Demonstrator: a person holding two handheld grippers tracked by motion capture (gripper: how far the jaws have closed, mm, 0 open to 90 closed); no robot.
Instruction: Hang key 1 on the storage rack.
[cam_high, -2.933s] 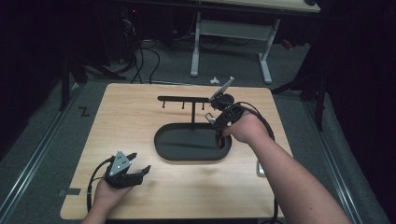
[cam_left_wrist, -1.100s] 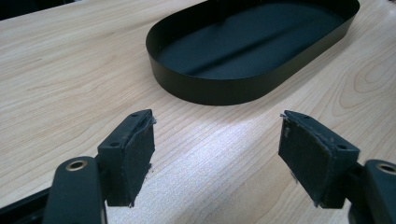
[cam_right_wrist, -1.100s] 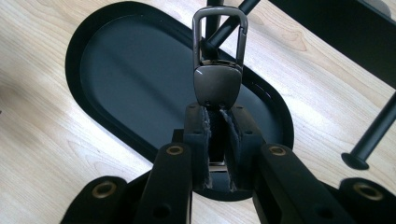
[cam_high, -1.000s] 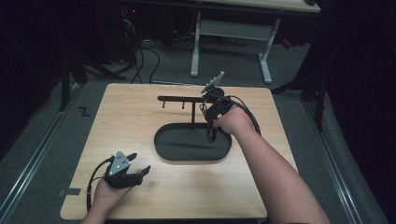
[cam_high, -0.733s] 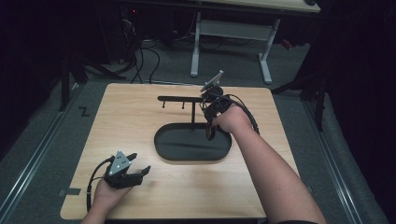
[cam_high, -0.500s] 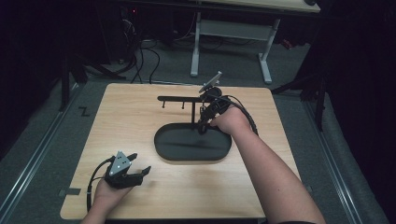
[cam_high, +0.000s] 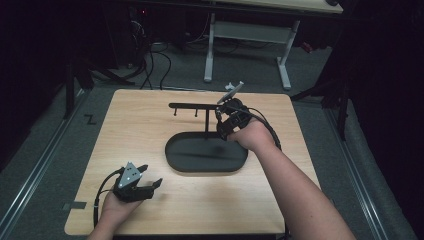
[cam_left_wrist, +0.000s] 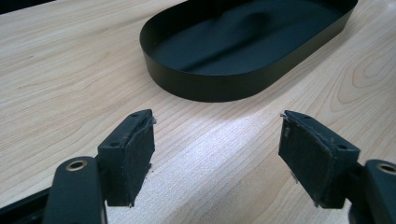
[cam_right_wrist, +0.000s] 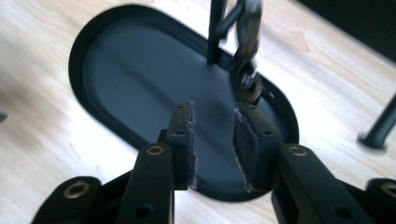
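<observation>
A black oval tray lies mid-table, with a thin black T-shaped stand rising from its far rim. My right gripper hovers by the stand's post, tilted down over the tray. In the right gripper view its jaws have just been opening and stand a little apart, with nothing between them. A shiny metal piece dangles beside the post, just beyond the right pad. My left gripper rests at the table's near left, open wide over bare wood, with the tray's wall ahead of it.
The wooden table ends close behind the stand and just behind my left hand. A white desk frame and cables stand on the dark floor beyond the far edge.
My right hand moved left to the stand's post early on, then shifted only slightly beside it. The left gripper has stayed where it was.
</observation>
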